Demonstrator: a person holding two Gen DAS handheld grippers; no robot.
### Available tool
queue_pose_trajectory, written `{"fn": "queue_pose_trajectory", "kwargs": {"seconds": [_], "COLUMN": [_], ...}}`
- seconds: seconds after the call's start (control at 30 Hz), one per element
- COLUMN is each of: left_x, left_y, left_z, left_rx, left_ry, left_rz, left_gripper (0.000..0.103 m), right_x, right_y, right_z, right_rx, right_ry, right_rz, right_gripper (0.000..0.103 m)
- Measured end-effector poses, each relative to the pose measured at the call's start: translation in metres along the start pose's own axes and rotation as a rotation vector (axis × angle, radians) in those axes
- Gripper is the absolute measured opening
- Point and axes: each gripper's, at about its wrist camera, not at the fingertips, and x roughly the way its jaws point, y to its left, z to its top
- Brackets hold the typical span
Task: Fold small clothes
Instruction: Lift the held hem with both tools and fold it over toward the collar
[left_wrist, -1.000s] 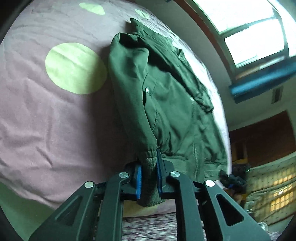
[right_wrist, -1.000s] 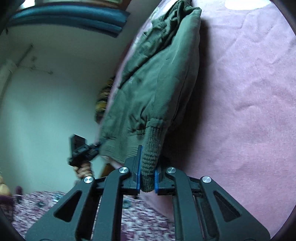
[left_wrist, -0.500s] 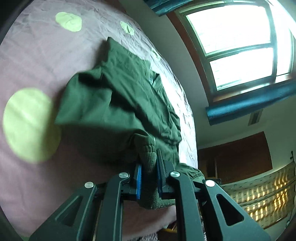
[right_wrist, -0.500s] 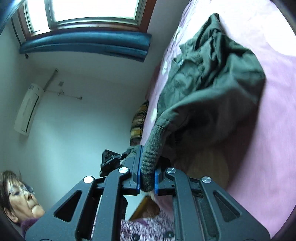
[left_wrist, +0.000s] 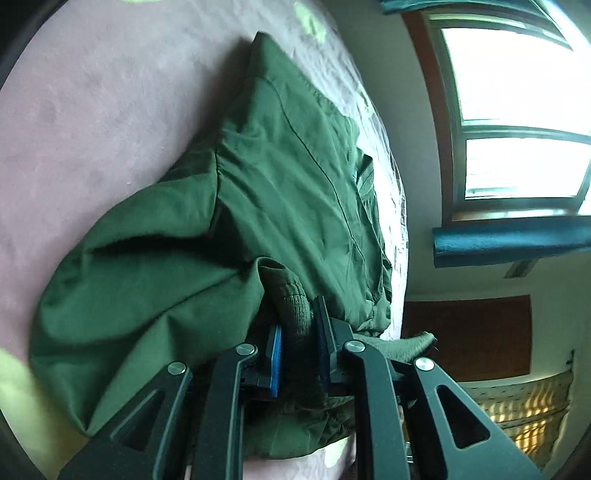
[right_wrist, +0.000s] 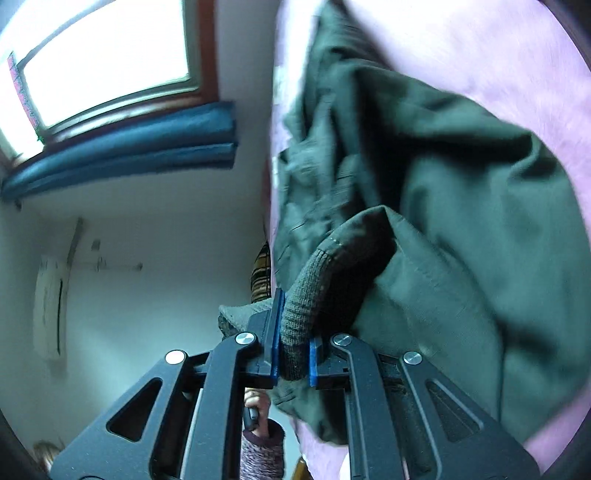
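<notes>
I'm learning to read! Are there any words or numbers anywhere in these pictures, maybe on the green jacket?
None: no words or numbers show anywhere.
The green jacket has a small blue tag at its collar, too small and blurred to read.
The wall unit shows no readable label.

My small dark green cotton jacket with ribbed knit cuffs (left_wrist: 288, 192) lies crumpled across the centre of the left wrist view, its body spreading from upper middle to lower left. One knit cuff (left_wrist: 297, 314) stands bunched at lower centre. In the right wrist view the jacket (right_wrist: 461, 206) fills the right half, a grey-green cuff (right_wrist: 314, 306) curling at lower centre.
</notes>
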Motion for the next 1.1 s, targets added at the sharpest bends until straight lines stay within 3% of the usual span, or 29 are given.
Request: {"fn": "queue_pose_trajectory", "kwargs": {"seconds": [0.23, 0.3, 0.43, 0.63, 0.7, 0.77, 0.87, 0.97, 1.03, 1.1], "left_x": [-0.018, -0.021, -0.029, -0.058, -0.064, -0.067, -0.073, -0.077, -0.073, -0.063], "left_y": [-0.006, -0.007, 0.001, -0.003, -0.019, -0.042, -0.069, -0.085, -0.087, -0.087], "left_z": [-0.002, 0.000, 0.006, 0.013, 0.012, 0.005, -0.010, -0.034, -0.047, -0.053], "left_rx": [0.045, 0.055, -0.031, -0.029, 0.079, 0.286, 0.592, 0.906, 1.059, 1.146], "left_ry": [0.023, 0.018, 0.016, -0.094, -0.110, -0.131, -0.176, -0.207, -0.184, -0.136], "left_rz": [-0.055, -0.079, -0.158, -0.188, -0.112, 0.000, 0.122, 0.223, 0.271, 0.299], "left_gripper": [0.024, 0.029, 0.038, 0.047, 0.047, 0.047, 0.047, 0.048, 0.050, 0.051], "right_x": [-0.004, -0.002, -0.005, -0.027, -0.037, -0.046, -0.056, -0.055, -0.052, -0.045], "right_y": [0.007, 0.011, 0.017, 0.026, 0.037, 0.052, 0.082, 0.108, 0.114, 0.119], "right_z": [-0.001, 0.001, 0.005, 0.007, 0.008, 0.007, 0.002, -0.010, -0.014, -0.016], "right_rx": [-0.021, -0.027, -0.021, -0.057, -0.117, -0.205, -0.427, -0.668, -0.753, -0.814], "right_ry": [0.019, 0.018, -0.005, -0.077, -0.094, -0.113, -0.113, -0.047, -0.001, 0.042], "right_rz": [0.003, 0.010, 0.028, 0.042, 0.027, -0.022, -0.181, -0.382, -0.436, -0.470], "right_gripper": [0.010, 0.015, 0.024, 0.038, 0.045, 0.048, 0.055, 0.055, 0.055, 0.056]}}
